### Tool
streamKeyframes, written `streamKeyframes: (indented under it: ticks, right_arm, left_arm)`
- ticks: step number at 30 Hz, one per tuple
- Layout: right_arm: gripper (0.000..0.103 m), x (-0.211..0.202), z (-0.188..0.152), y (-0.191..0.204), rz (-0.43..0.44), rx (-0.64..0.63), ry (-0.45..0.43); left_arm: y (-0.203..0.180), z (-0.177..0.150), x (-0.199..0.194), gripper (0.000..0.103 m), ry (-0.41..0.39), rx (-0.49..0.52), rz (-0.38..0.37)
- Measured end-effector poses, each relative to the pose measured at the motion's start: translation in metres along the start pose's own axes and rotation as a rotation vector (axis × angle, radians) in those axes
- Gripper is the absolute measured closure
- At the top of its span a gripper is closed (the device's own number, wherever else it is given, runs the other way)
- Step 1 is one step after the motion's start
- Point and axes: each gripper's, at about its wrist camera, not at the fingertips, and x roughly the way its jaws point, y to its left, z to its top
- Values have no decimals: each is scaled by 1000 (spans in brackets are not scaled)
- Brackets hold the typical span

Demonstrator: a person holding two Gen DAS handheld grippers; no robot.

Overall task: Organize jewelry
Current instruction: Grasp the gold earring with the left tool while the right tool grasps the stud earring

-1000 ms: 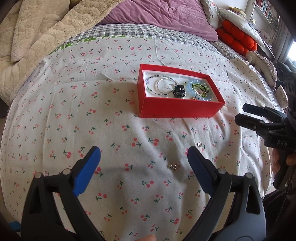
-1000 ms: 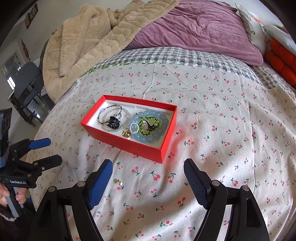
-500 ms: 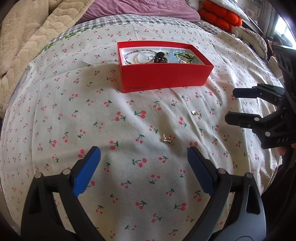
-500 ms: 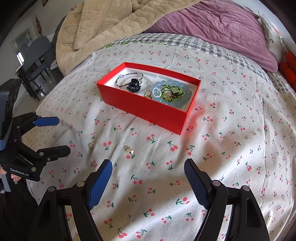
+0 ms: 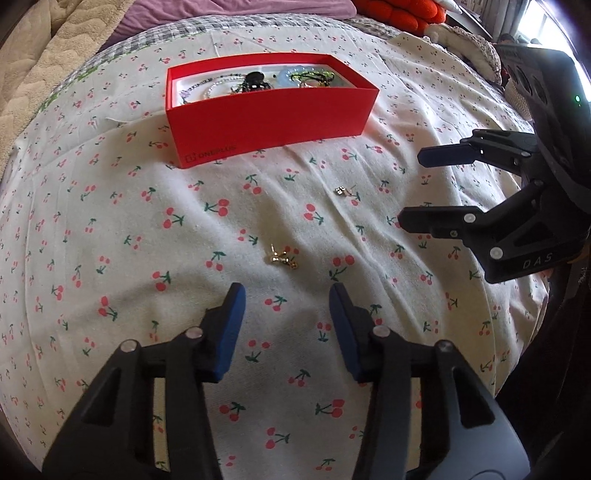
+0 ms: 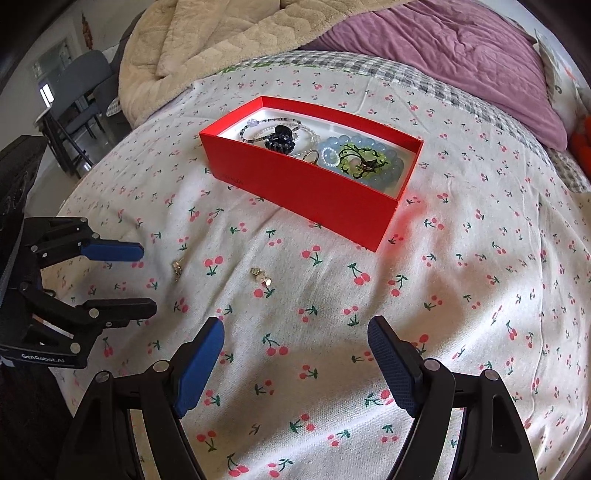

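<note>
Left wrist view: the red box (image 5: 269,110) carries the word "ONEPLUS" on its near wall, and the right hand-held gripper (image 5: 421,188), seen at the right edge, bears the letters "DAS" on its black body. In the right wrist view the left hand-held gripper (image 6: 147,277) reads "GenRobot.AI" along its frame.

Everything lies on a bed (image 5: 110,221) spread with a white sheet printed with red cherries. Behind it sit a grey checked cover (image 6: 406,77), a purple quilt (image 6: 443,48) and a beige fleece blanket (image 6: 207,33); orange cushions (image 5: 391,14) show at the far edge, and a dark chair (image 6: 77,85) stands beside the bed.

The box holds beaded bracelets, a black hair clip (image 6: 280,138) and a pale blue bead ring (image 6: 362,158). Two small gold earrings lie loose on the sheet in front of it. One earring (image 5: 282,256) lies just ahead of the left hand-held gripper (image 5: 286,299), whose jaws are closing with nothing between them. The other earring (image 6: 260,276) lies ahead of the right hand-held gripper (image 6: 295,332), nearer its left finger; its jaws stand wide and released, empty.
</note>
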Motion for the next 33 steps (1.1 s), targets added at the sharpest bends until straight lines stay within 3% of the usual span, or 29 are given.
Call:
streamKeyframes:
  ticks: [2, 15, 24, 26, 33]
  right_arm:
    - [22, 2, -1, 1, -1, -11, 5]
    - [22, 18, 0, 12, 8, -70, 29]
    - [22, 23, 3, 16, 1, -77, 33]
    - [22, 24, 4, 17, 1, -79, 29]
    - [22, 27, 12, 21, 31, -89, 9]
  left_arm:
    - [-2, 0, 2, 62, 5, 5, -7]
    - [-2, 10, 20, 64, 1, 6, 19]
    - [-2, 17, 25, 86, -9, 19, 56]
    - [-1, 17, 24, 94, -9, 14, 64]
    - [9, 13, 16, 100, -6, -15, 70]
